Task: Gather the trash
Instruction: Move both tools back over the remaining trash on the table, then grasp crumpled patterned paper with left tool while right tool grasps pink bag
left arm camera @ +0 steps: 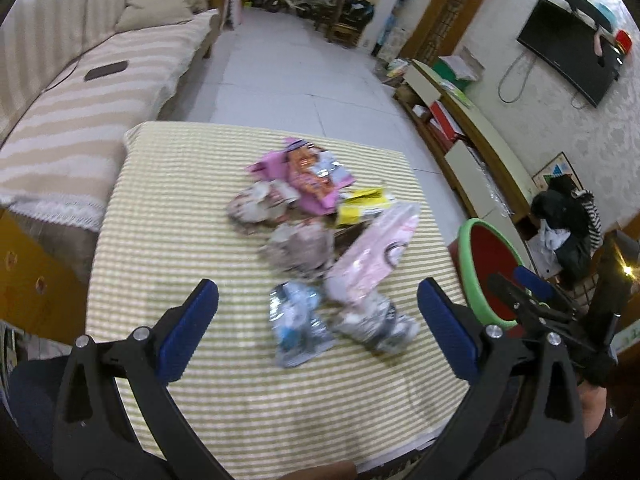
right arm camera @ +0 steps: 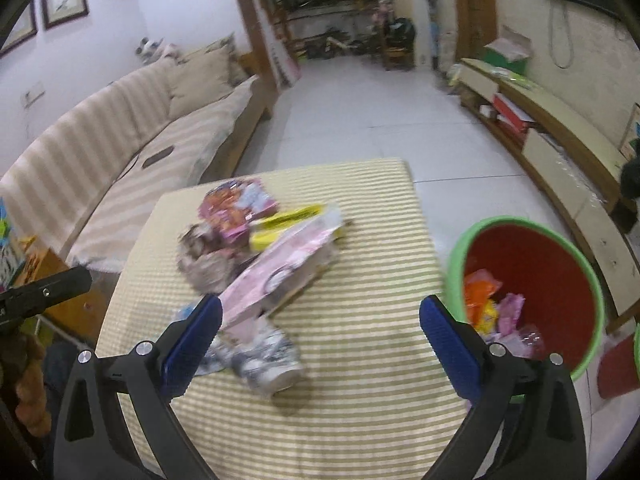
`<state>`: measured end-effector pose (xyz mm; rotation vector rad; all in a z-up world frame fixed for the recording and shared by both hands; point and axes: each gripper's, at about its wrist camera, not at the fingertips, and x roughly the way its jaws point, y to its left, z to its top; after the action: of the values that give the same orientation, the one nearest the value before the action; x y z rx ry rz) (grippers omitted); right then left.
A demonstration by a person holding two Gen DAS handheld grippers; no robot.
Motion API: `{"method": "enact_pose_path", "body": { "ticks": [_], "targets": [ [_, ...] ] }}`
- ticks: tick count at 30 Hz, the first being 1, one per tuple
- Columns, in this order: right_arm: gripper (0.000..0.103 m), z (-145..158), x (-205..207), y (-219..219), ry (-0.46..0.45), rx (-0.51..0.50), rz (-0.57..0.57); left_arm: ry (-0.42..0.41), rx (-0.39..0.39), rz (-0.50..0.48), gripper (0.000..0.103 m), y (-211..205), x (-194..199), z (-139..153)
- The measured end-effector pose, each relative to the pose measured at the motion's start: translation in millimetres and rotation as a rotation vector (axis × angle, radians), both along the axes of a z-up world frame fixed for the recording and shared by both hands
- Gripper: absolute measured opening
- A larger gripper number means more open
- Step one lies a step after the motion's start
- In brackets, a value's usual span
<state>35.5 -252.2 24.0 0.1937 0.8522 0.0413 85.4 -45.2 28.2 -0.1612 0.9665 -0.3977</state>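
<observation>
A pile of trash lies on the striped table (left arm camera: 192, 240): a pink box (left arm camera: 372, 256), a yellow wrapper (left arm camera: 360, 206), a pink picture packet (left arm camera: 308, 176), crumpled paper (left arm camera: 300, 246), a blue-white wrapper (left arm camera: 298, 324) and a crushed can (left arm camera: 376, 326). My left gripper (left arm camera: 318, 312) is open and empty, above the near wrappers. My right gripper (right arm camera: 320, 328) is open and empty, above the can (right arm camera: 268, 364) and beside the pink box (right arm camera: 276, 272). The red bin with a green rim (right arm camera: 528, 248) stands right of the table and holds several wrappers.
A striped sofa (left arm camera: 80, 128) runs along the left. A low TV cabinet (left arm camera: 472, 136) lines the right wall. White tiled floor (left arm camera: 288, 80) lies beyond the table. The right gripper shows in the left wrist view (left arm camera: 536, 300) near the bin (left arm camera: 492, 264).
</observation>
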Motion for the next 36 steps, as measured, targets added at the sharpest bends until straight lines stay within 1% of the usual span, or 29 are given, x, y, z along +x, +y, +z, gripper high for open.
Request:
{"method": "enact_pose_path", "body": {
  "ticks": [3,6,12,15,22,30,34,36],
  "targets": [
    [0.096,-3,3,14,0.009,-0.008,0.027,0.018,-0.017,0.02,0.098,15,-1,-6],
    [0.096,-4,1,17,0.015,-0.004,0.039,0.026,-0.033,0.031,0.098,23,1,-9],
    [0.096,-8,6,15,0.028,0.001,0.029,0.042,-0.051,0.034,0.098,26,7,-15],
    [0.096,-9,11,15,0.032,0.009,0.02,0.064,-0.059,0.02,0.098,23,14,-20],
    [0.096,-24,27,14,0.063,0.03,0.026,0.106,-0.062,0.002,0.098,5,34,-34],
    [0.096,-42,42,-4,0.101,0.062,0.005,0.172,-0.062,-0.017,0.098,-24,68,-59],
    [0.096,-50,51,-17,0.111,0.086,-0.015,0.205,-0.037,-0.029,0.098,-40,84,-78],
    [0.096,-55,56,-21,0.118,0.101,-0.021,0.222,-0.013,-0.03,0.097,-44,91,-89]
  ]
}}
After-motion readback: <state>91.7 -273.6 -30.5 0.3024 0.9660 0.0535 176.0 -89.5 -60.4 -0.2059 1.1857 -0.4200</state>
